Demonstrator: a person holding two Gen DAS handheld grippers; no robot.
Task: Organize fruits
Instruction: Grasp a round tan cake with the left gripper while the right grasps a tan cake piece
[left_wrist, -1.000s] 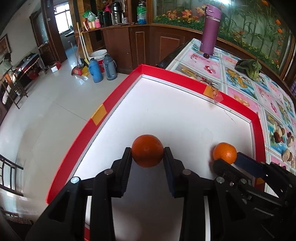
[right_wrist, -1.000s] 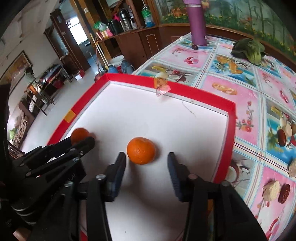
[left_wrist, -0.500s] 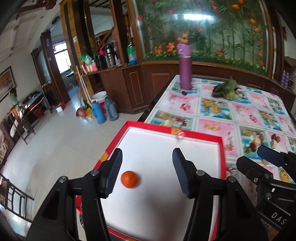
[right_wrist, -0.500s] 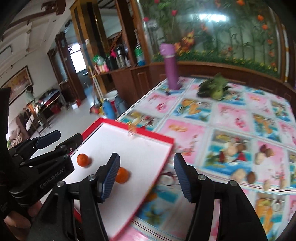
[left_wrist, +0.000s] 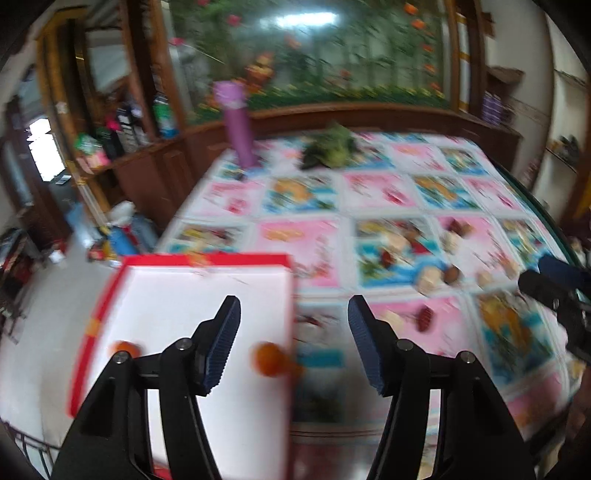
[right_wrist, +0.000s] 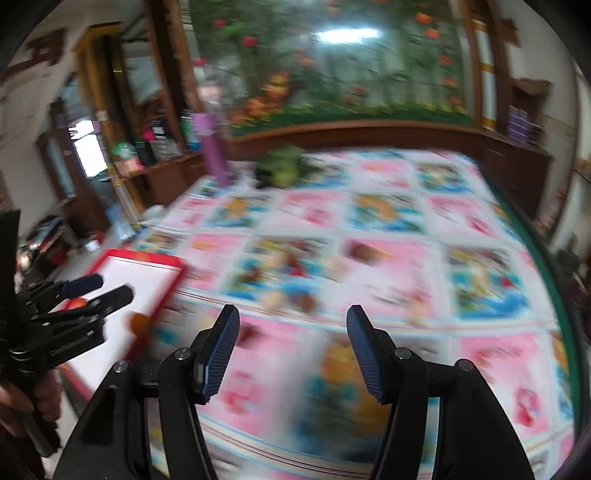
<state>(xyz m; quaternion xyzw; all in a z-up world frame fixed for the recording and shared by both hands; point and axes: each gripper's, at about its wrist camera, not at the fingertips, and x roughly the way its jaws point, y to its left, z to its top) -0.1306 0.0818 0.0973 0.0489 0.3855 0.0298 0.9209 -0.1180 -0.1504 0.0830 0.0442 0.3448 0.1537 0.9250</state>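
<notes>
- The left gripper (left_wrist: 293, 341) is hovering above the table with its fingers spread wide and nothing between them; both views are blurred by motion.
- The red-rimmed white tray (left_wrist: 207, 260) is lying at about 9 o'clock in the left wrist view, on the corner of the table.
- One orange (left_wrist: 271, 359) is sitting inside the tray just beside its right rim, near 6 o'clock, between the fingertips in the picture but well below them.
- A second orange (left_wrist: 125, 348) is resting near the tray's left rim at about 8 o'clock, partly hidden by the left finger.
- The right gripper (right_wrist: 293, 341) is hanging over the patterned tablecloth (right_wrist: 388, 229) with its fingers also held wide apart and empty.
- In the right wrist view the tray (right_wrist: 147, 258) is showing at 9 o'clock, with the left gripper (right_wrist: 92, 291) in front of it and a hand (right_wrist: 35, 397) gripping its handle.
- A purple bottle (left_wrist: 240, 129) is standing upright at 11 o'clock on the far edge of the table, and a green leafy bundle (left_wrist: 332, 146) is lying near 12 o'clock.
</notes>
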